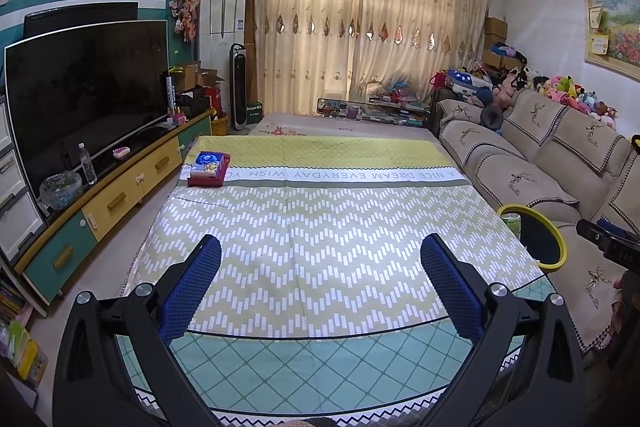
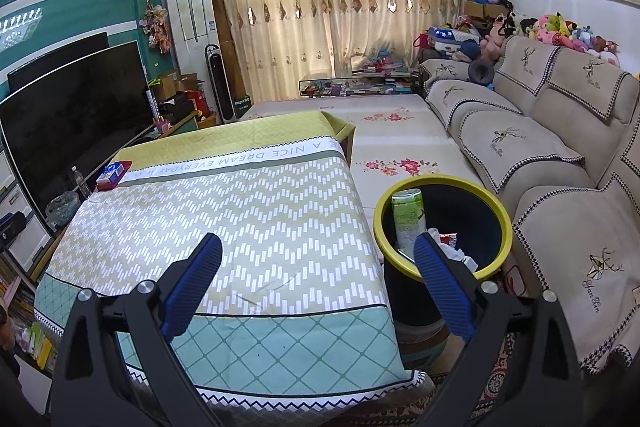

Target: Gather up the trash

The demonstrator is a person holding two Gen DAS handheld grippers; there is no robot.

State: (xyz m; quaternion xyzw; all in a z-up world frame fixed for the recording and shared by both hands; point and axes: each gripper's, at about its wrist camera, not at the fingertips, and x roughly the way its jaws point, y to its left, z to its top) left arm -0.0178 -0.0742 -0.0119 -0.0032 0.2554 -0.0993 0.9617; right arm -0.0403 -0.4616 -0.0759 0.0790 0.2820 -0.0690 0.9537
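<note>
Over the table [image 1: 320,227], both claws, left gripper [image 1: 320,251] and right gripper [image 2: 318,251], hang wide open; can [image 2: 409,223] sits in bin [image 2: 442,183].

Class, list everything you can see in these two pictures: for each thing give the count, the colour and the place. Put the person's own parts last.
Table: one, green and white zigzag cloth, centre.
Tissue box: one, red and blue, table's far left corner.
Bin: one, dark with yellow rim, between table and sofa.
Can: one, green and white, upright inside bin.
Crumpled wrappers: several, white and red, inside bin.
Sofa: one, beige, right side.
Television: one, black, left.
Water bottle: one, clear, television stand.
Left gripper: fingers blue, open, over table.
Right gripper: fingers blue, open, near bin.
</note>
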